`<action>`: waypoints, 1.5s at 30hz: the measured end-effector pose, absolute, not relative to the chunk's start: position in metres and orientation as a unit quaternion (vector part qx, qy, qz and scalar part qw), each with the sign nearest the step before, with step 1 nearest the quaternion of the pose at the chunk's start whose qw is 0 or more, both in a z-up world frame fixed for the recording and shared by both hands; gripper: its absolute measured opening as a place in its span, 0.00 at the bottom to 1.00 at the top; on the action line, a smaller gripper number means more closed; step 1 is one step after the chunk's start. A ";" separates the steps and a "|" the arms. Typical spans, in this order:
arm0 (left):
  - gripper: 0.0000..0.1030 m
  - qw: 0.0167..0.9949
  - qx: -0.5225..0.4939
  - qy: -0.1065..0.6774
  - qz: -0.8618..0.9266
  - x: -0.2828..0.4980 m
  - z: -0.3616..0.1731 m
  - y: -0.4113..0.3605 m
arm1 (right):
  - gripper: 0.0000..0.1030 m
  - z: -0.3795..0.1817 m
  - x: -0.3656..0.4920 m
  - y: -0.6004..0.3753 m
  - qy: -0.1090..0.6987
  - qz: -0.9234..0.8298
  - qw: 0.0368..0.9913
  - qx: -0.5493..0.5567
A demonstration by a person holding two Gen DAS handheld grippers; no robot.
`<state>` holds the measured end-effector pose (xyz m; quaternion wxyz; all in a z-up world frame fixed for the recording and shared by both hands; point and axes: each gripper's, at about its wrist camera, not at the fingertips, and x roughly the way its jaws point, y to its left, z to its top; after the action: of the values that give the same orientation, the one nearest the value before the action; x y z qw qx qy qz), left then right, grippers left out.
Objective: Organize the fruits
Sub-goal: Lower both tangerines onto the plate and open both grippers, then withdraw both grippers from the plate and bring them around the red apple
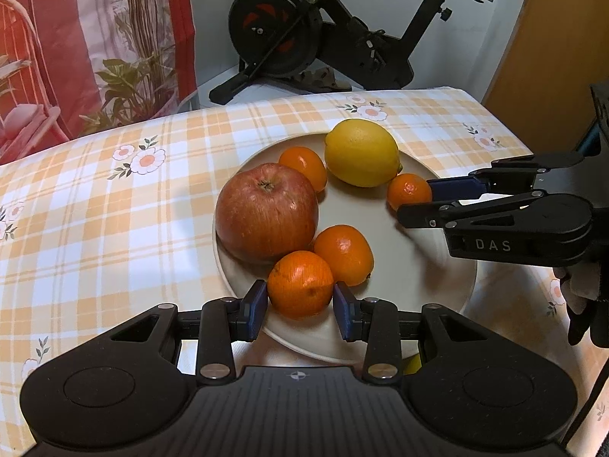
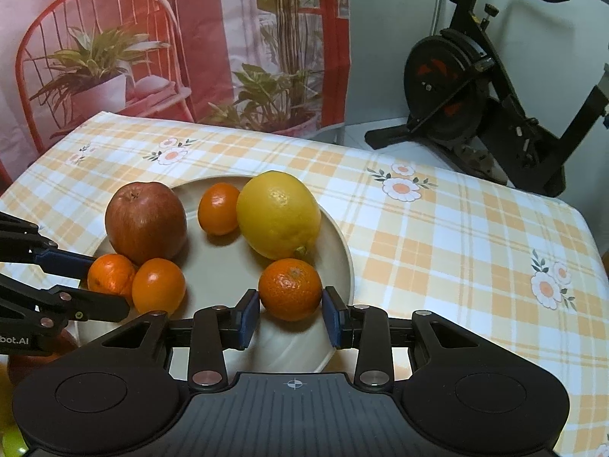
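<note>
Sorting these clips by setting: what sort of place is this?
Probably a room in a home: a table under a checked floral tablecloth, an exercise bike by the wall, and a printed plant curtain behind.

Behind the table (image 2: 437,228), draped in an orange-and-white checked cloth with daisy prints, a hanging backdrop (image 2: 171,38) printed with a red chair and potted plants. To its right, a plain pale wall (image 2: 388,38) and a black exercise bike (image 2: 475,87) on a light floor. At far right in the left view, an ochre panel (image 1: 552,38).
</note>
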<state>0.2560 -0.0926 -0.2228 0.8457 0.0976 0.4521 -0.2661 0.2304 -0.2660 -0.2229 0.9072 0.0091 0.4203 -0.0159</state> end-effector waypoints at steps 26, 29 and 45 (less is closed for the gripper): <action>0.44 0.872 0.050 0.420 -0.246 0.223 -0.179 -0.044 | 0.36 -0.185 0.164 -0.238 0.373 -0.015 0.926 0.053; 0.44 0.872 0.050 0.423 -0.240 0.216 -0.180 -0.034 | 0.36 -0.185 0.153 -0.228 0.373 -0.011 0.926 0.052; 0.44 0.864 0.027 0.444 -0.236 0.197 -0.197 -0.010 | 0.36 -0.193 0.117 -0.196 0.387 0.004 0.921 0.046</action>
<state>0.1972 -0.0097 -0.1974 0.8638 0.0267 0.4442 -0.2365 0.1167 -0.1962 -0.1932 0.9210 0.0459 0.3868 0.0041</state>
